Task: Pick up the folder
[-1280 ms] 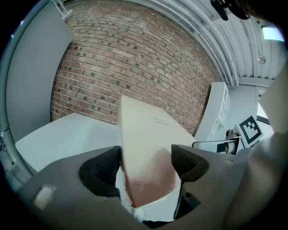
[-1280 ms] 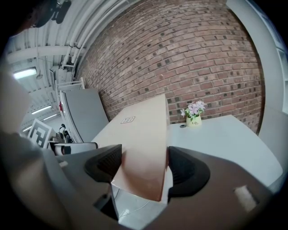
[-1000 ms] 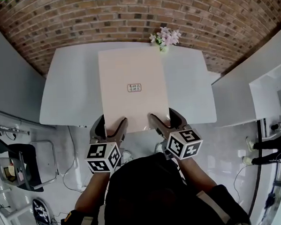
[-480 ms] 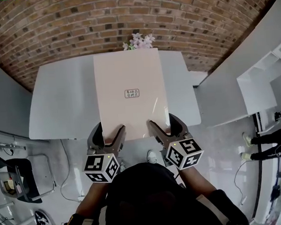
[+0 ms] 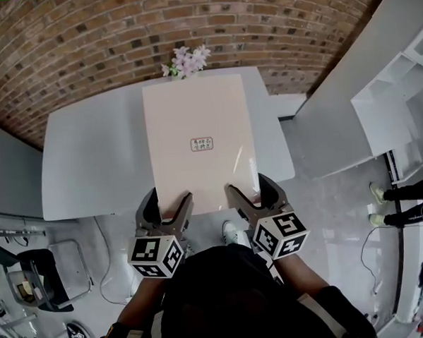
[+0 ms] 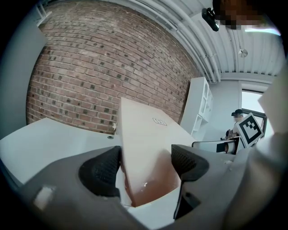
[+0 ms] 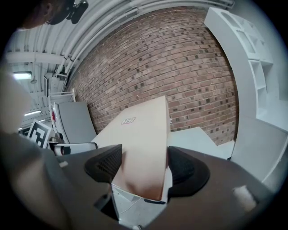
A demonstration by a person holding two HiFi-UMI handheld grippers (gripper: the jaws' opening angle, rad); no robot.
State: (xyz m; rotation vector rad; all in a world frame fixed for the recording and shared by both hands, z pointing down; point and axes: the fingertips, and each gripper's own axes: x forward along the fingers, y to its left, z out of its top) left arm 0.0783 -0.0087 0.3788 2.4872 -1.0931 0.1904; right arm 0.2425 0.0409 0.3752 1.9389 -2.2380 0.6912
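The pale pink rectangular folder (image 5: 194,109) fills the centre of the head view, held out above the white worktop (image 5: 91,157) with its near short edge toward the bottom of the frame. The left gripper (image 5: 168,200) has its fingers clenched on the near left corner and the right gripper (image 5: 248,187) on the near right corner; each gripper view shows the board sandwiched between two dark textured pads. The folder looks thin, flat and stiff, since it runs straight out from the two holds with no visible sag, and it is probably light. Its face has a slight sheen, so it may slip if the pinch loosens, and a hold along one edge alone leaves the far end levering on the fingers. Two spread corners seem the sensible places, clear of the small printed label (image 5: 202,144) in the middle. The worktop is smooth and plain, with a sprig of pale flowers (image 5: 184,60) at its far edge, upper centre. Behind stands a red brick wall (image 5: 85,44); a white shelving unit (image 7: 252,54) fills the upper right of the right gripper view, and a glossy pale floor (image 5: 327,215) shows at lower right of the head view
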